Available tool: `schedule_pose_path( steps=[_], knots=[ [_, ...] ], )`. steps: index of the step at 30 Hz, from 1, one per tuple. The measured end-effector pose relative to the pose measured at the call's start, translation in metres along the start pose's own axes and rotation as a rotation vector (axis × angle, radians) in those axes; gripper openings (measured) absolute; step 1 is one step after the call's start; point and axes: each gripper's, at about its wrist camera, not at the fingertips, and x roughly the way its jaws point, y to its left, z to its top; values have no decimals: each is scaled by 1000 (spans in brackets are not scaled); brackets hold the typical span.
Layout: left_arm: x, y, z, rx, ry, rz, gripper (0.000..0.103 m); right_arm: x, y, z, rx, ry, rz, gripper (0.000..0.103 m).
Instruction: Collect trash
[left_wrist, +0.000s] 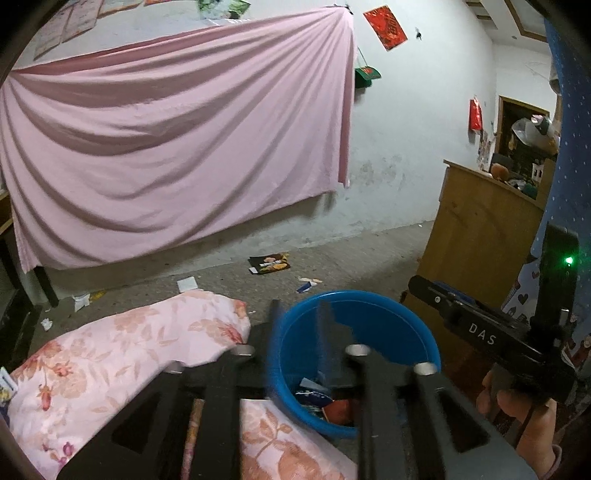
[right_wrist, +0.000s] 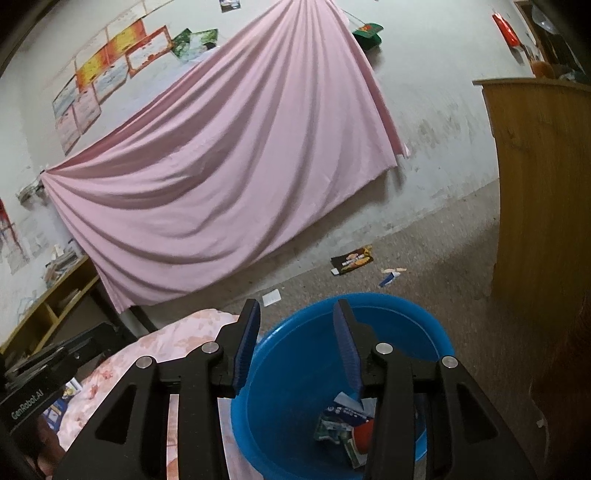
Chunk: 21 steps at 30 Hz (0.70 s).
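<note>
left claw (left_wrist: 301, 332): blurred, parted, nothing between its pads, lower centre over round blue plastic basin (left_wrist: 402, 310) | right claw (right_wrist: 295, 347): parted, empty, above basin rim | crumpled wrappers (right_wrist: 341, 424): in basin bottom | black snack packet (right_wrist: 351, 260): on floor, centre right

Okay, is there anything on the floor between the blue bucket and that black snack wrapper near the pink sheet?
Nothing visible blocks it. Bare floor runs from the blue bucket to the black snack wrapper. A white paper scrap lies left of that line and a small blue-and-white wrapper right of it. Both grippers hang open over the bucket.
</note>
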Motion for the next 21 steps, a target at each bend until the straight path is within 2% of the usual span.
schedule_pose_path(
  steps=[1, 4, 8, 9, 10, 12, 13, 15, 17, 19, 21],
  knots=[
    [-5, 3, -1, -13, -10, 0, 36, -2, 3, 0, -10, -7, 1, 44],
    [-17, 9, -4, -30, -23, 15, 37, -6, 11, 1, -30, -17, 6, 45],
    [-35, 15, -7, -22, -37, 73, 38, -17, 24, 0, -72, -44, 6, 50],
    [-40, 17, -8, -26, -38, 82, 42, -19, 28, -1, -84, -49, 5, 52],
    [-46, 20, -10, -36, -46, 92, 49, -22, 32, -2, -95, -52, 5, 56],
    [-58, 27, -15, -62, -61, 105, 56, -27, 37, -6, -111, -60, 8, 70],
    [-63, 30, -18, -70, -69, 109, 56, -30, 41, -9, -122, -65, 6, 74],
    [-74, 35, -25, -76, -82, 127, 56, -37, 48, -14, -141, -80, 15, 75],
    [-83, 40, -33, -81, -89, 137, 60, -46, 54, -18, -160, -98, 24, 83],
    [-95, 46, -41, -90, -107, 151, 74, -53, 59, -21, -175, -113, 23, 86],
    [-110, 51, -49, -104, -140, 174, 84, -60, 65, -24, -187, -125, 26, 91]
  ],
)
